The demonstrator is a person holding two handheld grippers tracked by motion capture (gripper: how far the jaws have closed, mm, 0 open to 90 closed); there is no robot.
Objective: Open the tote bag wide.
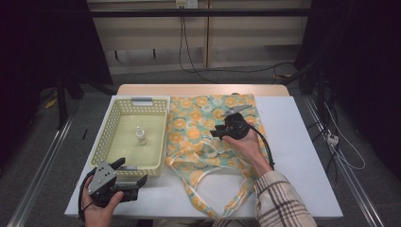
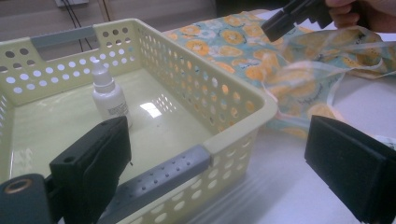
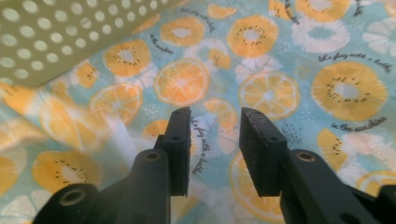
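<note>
While the right gripper is hovering mid-frame over the fruit-print bag, jaws parted and empty, the left gripper is waiting wide open at lower left beside the basket, where a small bottle is standing. Pinching one fabric layer (likely) could keep the bag shut. Its opening is proving hard to make out.

The left hand holds the left gripper low, fingers spread wide. The right hand, in a plaid sleeve, holds the right gripper with fingers narrowly parted.
</note>
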